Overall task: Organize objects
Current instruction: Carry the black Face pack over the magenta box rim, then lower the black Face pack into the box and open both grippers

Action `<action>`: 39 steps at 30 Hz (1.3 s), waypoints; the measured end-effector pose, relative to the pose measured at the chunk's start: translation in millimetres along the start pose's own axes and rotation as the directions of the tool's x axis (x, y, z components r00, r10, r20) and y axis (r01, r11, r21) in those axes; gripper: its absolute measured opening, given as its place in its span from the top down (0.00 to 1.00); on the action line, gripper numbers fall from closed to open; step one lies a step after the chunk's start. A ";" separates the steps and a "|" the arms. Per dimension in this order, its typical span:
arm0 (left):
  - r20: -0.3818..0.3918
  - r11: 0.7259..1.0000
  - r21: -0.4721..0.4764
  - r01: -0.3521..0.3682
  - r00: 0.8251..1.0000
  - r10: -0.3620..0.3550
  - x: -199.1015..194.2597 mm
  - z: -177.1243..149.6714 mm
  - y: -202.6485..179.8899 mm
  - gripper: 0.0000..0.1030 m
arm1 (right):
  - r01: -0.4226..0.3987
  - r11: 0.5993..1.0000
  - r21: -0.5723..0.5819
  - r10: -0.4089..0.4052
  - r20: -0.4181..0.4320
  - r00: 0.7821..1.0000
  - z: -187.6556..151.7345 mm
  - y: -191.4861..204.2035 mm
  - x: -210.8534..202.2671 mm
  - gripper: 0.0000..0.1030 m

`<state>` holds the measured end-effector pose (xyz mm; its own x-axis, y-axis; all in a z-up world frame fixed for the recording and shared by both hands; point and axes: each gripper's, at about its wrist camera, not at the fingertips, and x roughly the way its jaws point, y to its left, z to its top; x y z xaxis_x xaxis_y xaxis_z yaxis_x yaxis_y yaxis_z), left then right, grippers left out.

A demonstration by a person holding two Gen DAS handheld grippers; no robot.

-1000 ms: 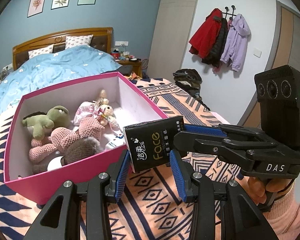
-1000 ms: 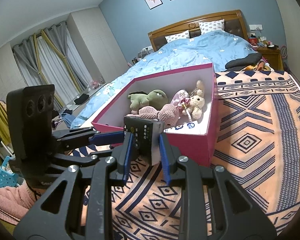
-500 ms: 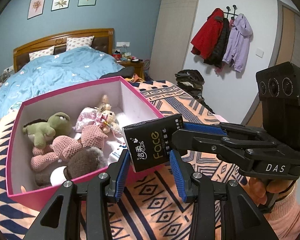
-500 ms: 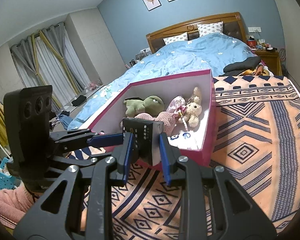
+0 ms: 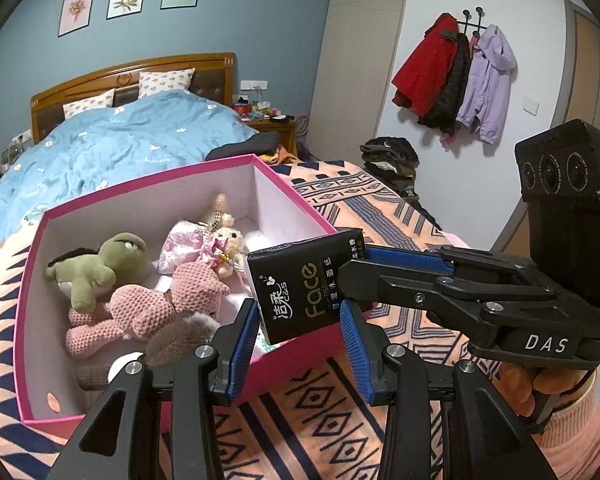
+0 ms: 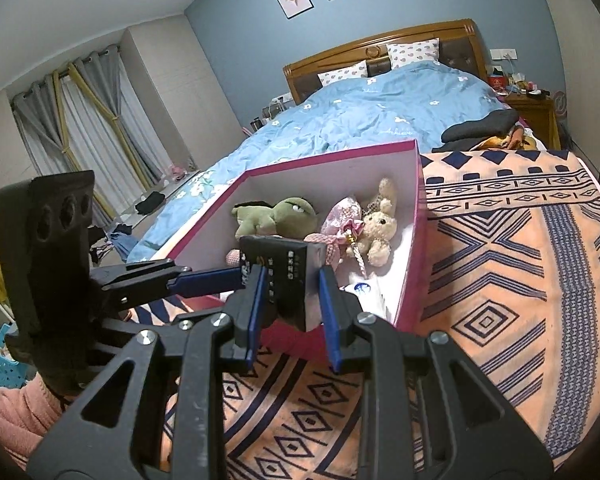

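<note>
- Tissue pack (image 5: 306, 286) — black, lettered "Face" in gold; held in the air above the near corner of the pink box, tilted, gripped from two sides at once.
- Left gripper (image 5: 298, 334) — blue pads pressed on the lower end of the tissue pack, jaws closed on it.
- Right gripper (image 6: 292, 300) — also clamped on the tissue pack, its pads against the pack's two faces; in the left wrist view it reaches in from the right, with a hand (image 5: 540, 388) in a pink sleeve behind it.
- Pink box (image 5: 36, 320) — open, white inside, standing on the patterned blanket (image 6: 500, 300).
- Contents of the box: green plush turtle (image 5: 100, 264), pink knitted toy (image 5: 148, 312), cream bunny (image 6: 378, 232) beside a pink wrapped bundle (image 5: 184, 240); a grey-brown furry item at the near side, kind unclear.
- Surroundings: bed with a blue duvet (image 6: 380, 112) behind the box; coats (image 5: 456, 80) hung on wall hooks.
</note>
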<state>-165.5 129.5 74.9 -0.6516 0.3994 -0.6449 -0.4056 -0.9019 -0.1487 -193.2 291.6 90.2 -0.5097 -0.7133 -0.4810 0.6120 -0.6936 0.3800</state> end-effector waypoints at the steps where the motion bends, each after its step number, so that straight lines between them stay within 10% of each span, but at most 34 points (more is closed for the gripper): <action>1: 0.000 1.000 0.000 -0.001 1.000 0.001 1.0 1.3 0.9 0.59 | 0.002 1.000 0.002 -0.002 -0.001 1.000 1.0 -0.8 1.5 0.71; 39: -0.060 0.998 -0.069 0.015 0.998 -0.019 39.4 13.5 29.3 0.59 | 0.044 0.997 0.070 -0.041 -0.048 0.998 17.2 -27.4 43.0 0.71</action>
<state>-211.7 121.0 55.3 -0.6043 0.4060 -0.6856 -0.3701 -0.9050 -0.2097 -242.3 278.2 72.7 -0.5045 -0.6787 -0.5337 0.5448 -0.7298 0.4130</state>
